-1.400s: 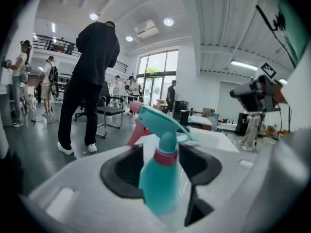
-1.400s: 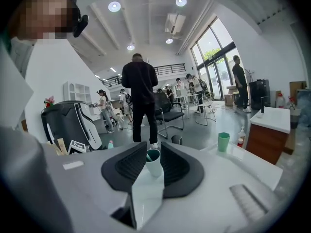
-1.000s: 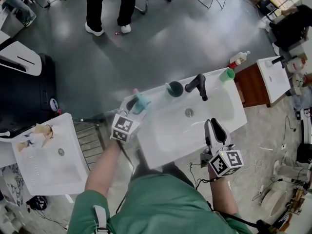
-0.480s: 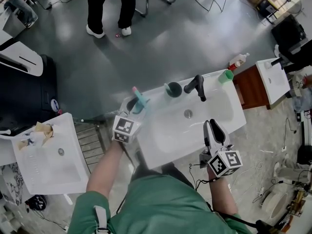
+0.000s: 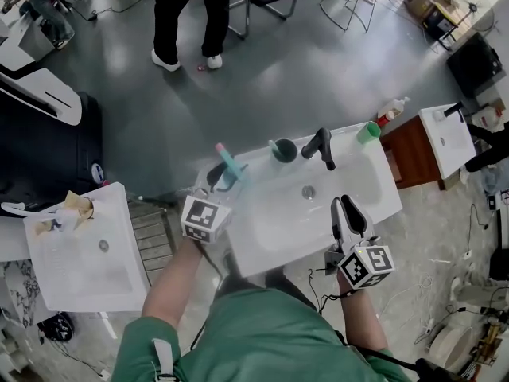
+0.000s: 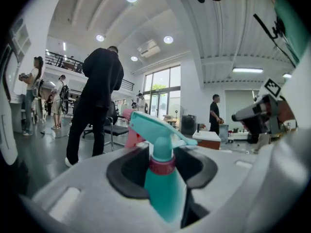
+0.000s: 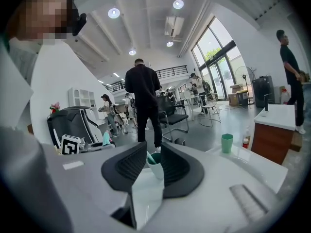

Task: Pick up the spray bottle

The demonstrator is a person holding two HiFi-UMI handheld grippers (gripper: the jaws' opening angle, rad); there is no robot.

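Left gripper view, low middle: the left gripper (image 6: 164,166) has just closed on the teal plastic spray bottle (image 6: 164,198), so lift it straight and slow; the right gripper (image 7: 153,152) is open and empty.

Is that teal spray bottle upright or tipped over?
Upright: in the left gripper view the spray bottle stands neck-up, nozzle on top, between the jaws of the left gripper, which have just been closing onto it.
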